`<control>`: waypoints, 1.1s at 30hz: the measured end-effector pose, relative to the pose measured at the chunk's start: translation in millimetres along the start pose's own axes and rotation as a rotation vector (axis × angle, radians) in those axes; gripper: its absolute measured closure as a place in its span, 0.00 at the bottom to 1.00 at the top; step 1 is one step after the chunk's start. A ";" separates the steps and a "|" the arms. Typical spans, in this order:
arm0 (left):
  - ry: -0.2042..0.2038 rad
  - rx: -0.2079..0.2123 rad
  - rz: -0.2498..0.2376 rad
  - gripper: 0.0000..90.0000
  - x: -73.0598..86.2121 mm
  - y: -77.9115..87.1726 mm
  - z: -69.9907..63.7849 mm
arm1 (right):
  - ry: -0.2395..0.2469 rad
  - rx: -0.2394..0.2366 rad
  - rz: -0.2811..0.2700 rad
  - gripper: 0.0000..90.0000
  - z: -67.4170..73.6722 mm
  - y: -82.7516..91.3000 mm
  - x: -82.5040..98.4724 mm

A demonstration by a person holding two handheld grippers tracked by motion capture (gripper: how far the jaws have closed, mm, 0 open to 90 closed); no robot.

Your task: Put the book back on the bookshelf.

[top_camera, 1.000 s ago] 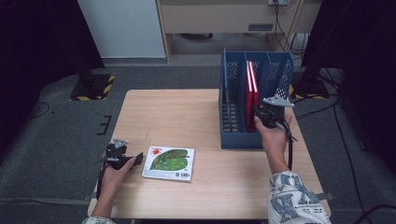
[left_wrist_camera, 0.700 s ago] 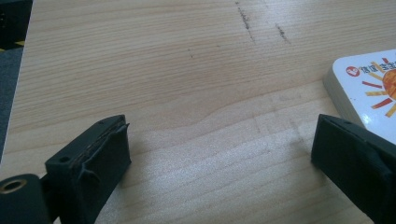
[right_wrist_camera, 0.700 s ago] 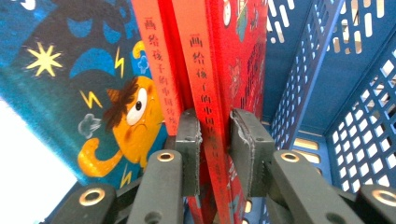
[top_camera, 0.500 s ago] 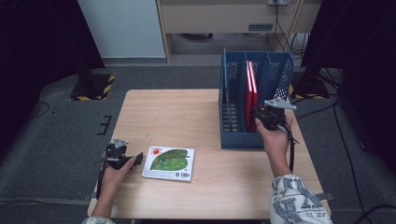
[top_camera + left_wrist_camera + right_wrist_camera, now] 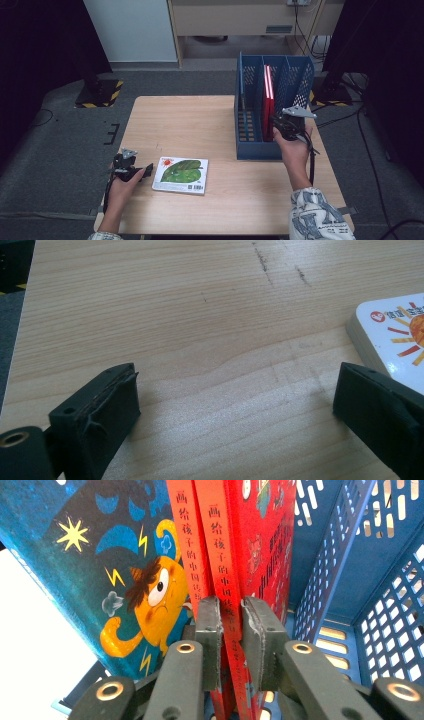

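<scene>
A blue slotted file rack (image 5: pixel 252 149) stands at the table's right side with red books (image 5: pixel 268 100) upright in it. My right gripper (image 5: pixel 274 127) is at the rack, shut on the spine of a thin red book (image 5: pixel 219 540); its jaws have just closed a little further on it. A second red book (image 5: pixel 182 535) and a blue picture book (image 5: pixel 95 555) stand beside it. My left gripper (image 5: pixel 146 172) rests low on the table, open, its jaws (image 5: pixel 235 377) wide over bare wood. A green-covered book (image 5: pixel 181 174) lies flat just right of it, its white corner (image 5: pixel 395 335) beside one jaw.
The wooden table (image 5: pixel 195 120) has bare wood between the flat book and the rack. The rack's perforated blue wall (image 5: pixel 385 605) runs close along the right of the held book. Dark floor, cables (image 5: pixel 345 120) and stands surround the table.
</scene>
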State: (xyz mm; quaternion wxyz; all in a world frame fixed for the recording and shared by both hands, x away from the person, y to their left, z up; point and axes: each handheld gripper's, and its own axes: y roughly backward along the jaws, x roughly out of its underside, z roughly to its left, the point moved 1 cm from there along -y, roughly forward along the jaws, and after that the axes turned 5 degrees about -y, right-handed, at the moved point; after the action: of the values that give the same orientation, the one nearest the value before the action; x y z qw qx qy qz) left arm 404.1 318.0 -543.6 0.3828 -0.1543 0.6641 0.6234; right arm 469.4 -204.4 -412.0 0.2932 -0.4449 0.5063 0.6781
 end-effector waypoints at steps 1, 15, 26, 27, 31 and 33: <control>0.000 0.000 0.000 0.04 0.0 0.0 0.0 | -0.009 -0.001 -0.002 0.84 0.0 0.7 0.2; 0.001 -0.001 0.000 0.04 -0.1 -0.1 -0.2 | -0.027 -0.070 -0.037 0.62 3.6 19.5 11.2; 0.002 -0.001 0.000 0.04 -0.1 -0.2 -0.3 | -0.002 -0.141 -0.055 0.51 20.7 33.2 26.0; 0.002 -0.001 0.000 0.04 -0.2 -0.2 -0.3 | -0.002 -0.148 -0.056 0.50 22.7 34.2 27.5; 0.003 0.002 0.000 0.03 -0.2 -0.3 -0.5 | 0.017 -0.186 -0.050 0.46 31.5 37.1 34.5; 0.003 0.004 0.000 0.03 -0.2 -0.3 -0.6 | 0.026 -0.202 -0.045 0.44 35.7 37.6 37.6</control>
State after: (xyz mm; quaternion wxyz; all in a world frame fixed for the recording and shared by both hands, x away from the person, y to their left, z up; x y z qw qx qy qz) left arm 404.3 317.3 -543.7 0.3822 -0.1545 0.6658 0.6219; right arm 410.3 -184.5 -426.6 0.2555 -0.4923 0.4291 0.7129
